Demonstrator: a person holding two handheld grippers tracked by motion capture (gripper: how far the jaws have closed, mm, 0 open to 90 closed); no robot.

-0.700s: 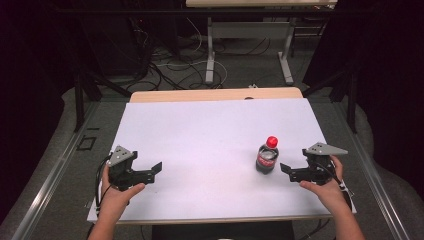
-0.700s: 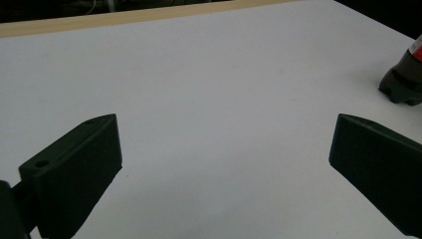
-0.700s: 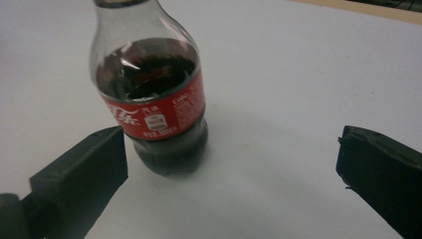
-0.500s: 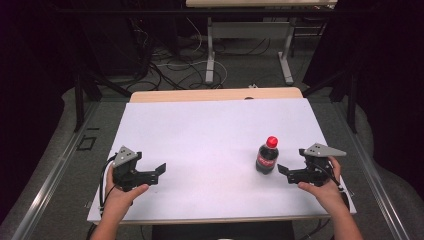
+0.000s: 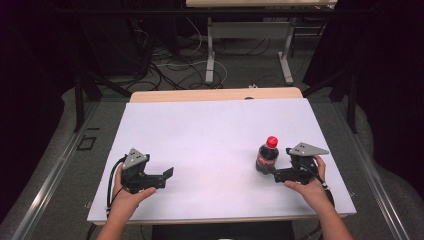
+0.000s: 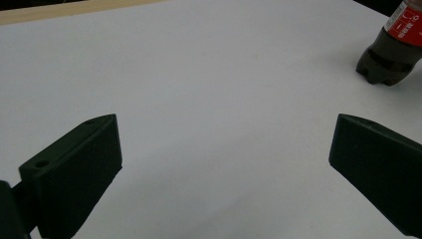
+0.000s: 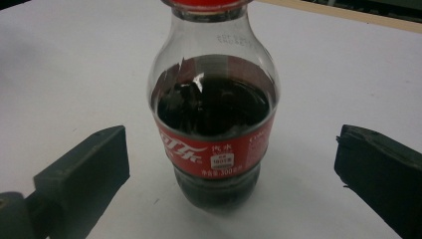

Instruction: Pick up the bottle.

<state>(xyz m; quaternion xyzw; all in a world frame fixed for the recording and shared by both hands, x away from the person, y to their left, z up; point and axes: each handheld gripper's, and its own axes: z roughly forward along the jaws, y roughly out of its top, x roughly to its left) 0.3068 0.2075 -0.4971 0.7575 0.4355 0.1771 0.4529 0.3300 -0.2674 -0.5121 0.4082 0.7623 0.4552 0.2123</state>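
High view. Bench (image 5: 200, 130), white top, wooden strip at the far edge. One cola bottle (image 5: 267, 156), red cap, upright on the right half of the bench. Right gripper (image 5: 276, 175) held level just beside the bottle on the person's side, jaws spread and pointing at its base. Left gripper (image 5: 167, 177) well apart at the left front, jaws released, nothing between them.

Left gripper view. Two black jaws wide apart over bare white bench; the bottle (image 6: 390, 50) stands far off toward the upper right corner, its dark base and red label in sight.

Right gripper view. Bottle (image 7: 214, 114) centred between the spread jaws, standing ahead of them; neither jaw touches it. Dark drink fills it to the shoulder, red label around the waist.

Step in hand, by my judgement: approach for a grasp with the right gripper. Next move calls for easing forward until the label sits between the jaws, then closing squarely without tipping the bottle.
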